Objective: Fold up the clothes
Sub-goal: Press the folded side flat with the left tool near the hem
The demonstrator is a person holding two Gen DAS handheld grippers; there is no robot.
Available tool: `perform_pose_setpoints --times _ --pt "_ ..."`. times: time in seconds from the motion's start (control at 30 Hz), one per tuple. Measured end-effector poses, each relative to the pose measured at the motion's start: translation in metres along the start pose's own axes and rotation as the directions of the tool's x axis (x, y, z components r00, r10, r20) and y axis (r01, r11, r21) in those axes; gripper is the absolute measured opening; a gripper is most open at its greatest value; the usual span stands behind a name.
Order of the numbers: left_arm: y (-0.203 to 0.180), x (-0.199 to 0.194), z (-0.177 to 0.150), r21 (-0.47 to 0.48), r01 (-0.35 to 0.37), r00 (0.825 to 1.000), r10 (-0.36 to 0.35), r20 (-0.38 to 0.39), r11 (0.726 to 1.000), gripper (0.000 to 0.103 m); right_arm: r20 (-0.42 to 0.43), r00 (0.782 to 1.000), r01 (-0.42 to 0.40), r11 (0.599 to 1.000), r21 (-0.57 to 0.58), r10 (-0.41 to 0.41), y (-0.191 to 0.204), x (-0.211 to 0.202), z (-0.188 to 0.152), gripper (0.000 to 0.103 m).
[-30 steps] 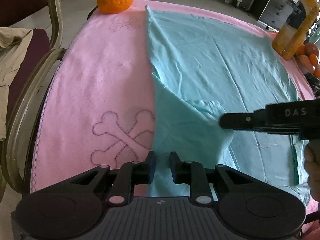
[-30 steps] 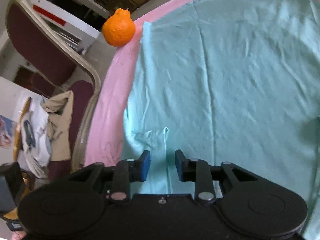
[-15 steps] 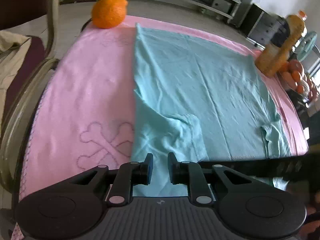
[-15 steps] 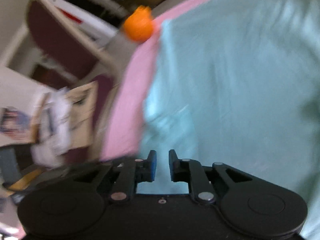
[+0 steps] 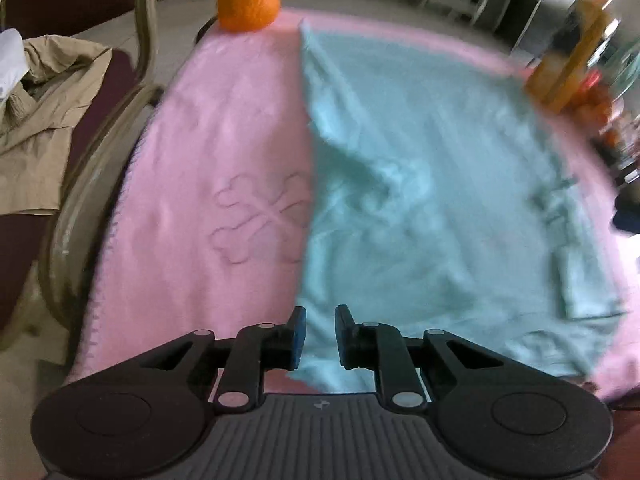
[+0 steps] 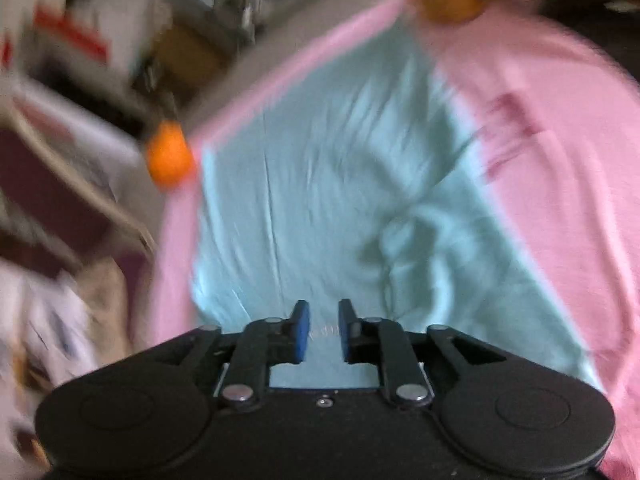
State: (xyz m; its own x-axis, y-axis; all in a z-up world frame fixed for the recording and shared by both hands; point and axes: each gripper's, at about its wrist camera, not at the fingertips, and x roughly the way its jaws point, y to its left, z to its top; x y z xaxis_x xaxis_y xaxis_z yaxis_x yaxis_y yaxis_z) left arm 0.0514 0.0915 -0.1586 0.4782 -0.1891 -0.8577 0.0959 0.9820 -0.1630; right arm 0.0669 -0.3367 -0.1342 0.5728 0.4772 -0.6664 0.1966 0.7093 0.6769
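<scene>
Shirt (image 5: 420,184), light teal, lies spread on the pink blanket (image 5: 208,184) covering the worktop, its left side already turned in so that edge runs straight beside the bone print (image 5: 264,220).

Changes in the last second:
- Right gripper (image 6: 323,330) has left the folded left edge and now looks down the middle of the shirt, orange (image 6: 168,158) off to its left. Its jaws have just been opening; narrow gap, nothing between the pads, so it has let go.
- It is gone from the left wrist view, where it was reaching across a second ago.
- Left gripper (image 5: 320,334) has backed off a little, jaws closed slightly earlier and now steady at a small gap. Cloth shows beyond the gap, not pinched. Holding nothing.
- Both views motion-blurred.

Reading: left-side fold looks placed and released. Right sleeve (image 5: 560,216) is bunched near the bottle (image 5: 564,68), so that side likely comes next. Small ripple mid-cloth may need smoothing first.
</scene>
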Motion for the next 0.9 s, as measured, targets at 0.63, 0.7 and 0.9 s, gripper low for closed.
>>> perform_pose_setpoints --times 0.63,0.7,0.9 --pt "-0.023 0.001 -0.024 0.054 -0.011 1.000 0.010 0.029 0.998 0.018 0.027 0.948 0.310 0.938 0.153 -0.318 -0.065 -0.031 -0.028 0.011" --pt "-0.027 0.010 -0.021 0.047 -0.007 1.000 0.007 0.010 0.999 0.018 -0.003 0.978 0.208 0.968 0.142 -0.210 -0.061 -0.024 -0.035 0.011" --pt "-0.048 0.023 -0.023 0.143 -0.042 0.999 0.044 -0.007 0.989 0.033 -0.156 0.968 0.204 0.978 0.046 -0.194 -0.043 0.013 -0.049 0.012"
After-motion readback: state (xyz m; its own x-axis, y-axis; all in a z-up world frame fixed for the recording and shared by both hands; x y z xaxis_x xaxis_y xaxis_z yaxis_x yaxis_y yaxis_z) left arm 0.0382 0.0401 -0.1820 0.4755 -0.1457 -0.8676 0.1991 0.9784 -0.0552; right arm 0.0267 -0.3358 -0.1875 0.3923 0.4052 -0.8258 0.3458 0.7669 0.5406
